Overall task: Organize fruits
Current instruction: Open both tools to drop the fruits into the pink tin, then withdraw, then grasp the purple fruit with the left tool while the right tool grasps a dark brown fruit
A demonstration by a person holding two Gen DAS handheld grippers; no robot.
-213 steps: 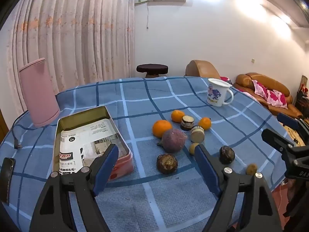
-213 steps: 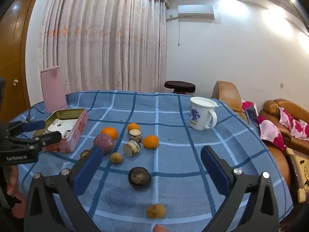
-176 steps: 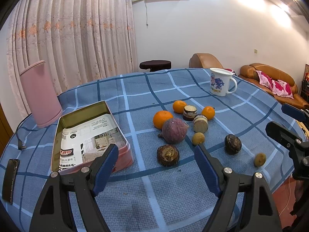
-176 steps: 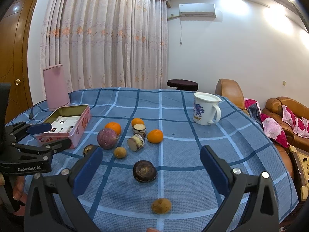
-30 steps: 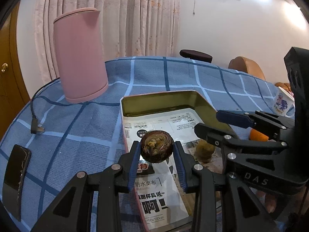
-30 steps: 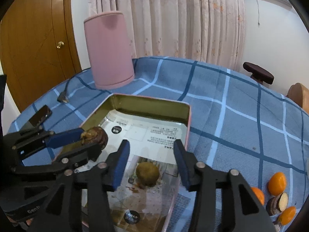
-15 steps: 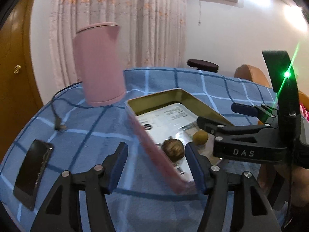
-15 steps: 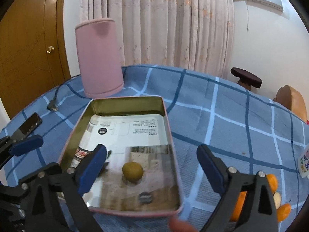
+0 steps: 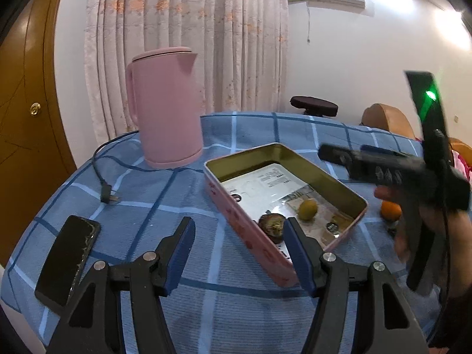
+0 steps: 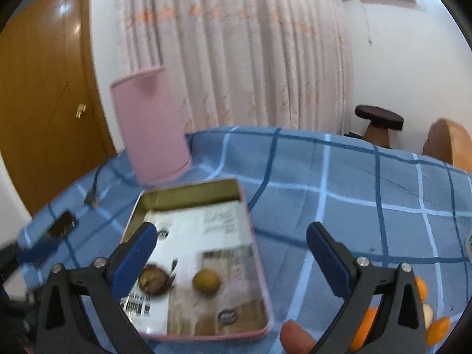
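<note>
A pink tin box (image 9: pixel 236 209) lined with printed paper sits on the blue checked tablecloth; it also shows in the right wrist view (image 10: pixel 253 253). Inside lie a dark brown fruit (image 9: pixel 273 227) (image 10: pixel 153 278) and a small yellow-brown fruit (image 9: pixel 307 206) (image 10: pixel 206 282). My left gripper (image 9: pixel 239 253) is open and empty, just short of the box's near wall. My right gripper (image 10: pixel 230 261) is open and empty above the box; it shows blurred at the right of the left wrist view (image 9: pixel 383 165). Oranges (image 10: pixel 433 324) lie at the lower right edge.
A pink kettle (image 9: pixel 166 109) stands behind the box, its cord and plug (image 9: pixel 107 196) trailing left. A black phone (image 9: pixel 66 259) lies near the table's left edge. A dark stool (image 9: pixel 313 106) and brown chair (image 9: pixel 386 121) stand beyond the table.
My left gripper has let go of the dark brown fruit, which now lies in the box, and has drawn back open. My right gripper has opened wide and lifted away from the yellow-brown fruit.
</note>
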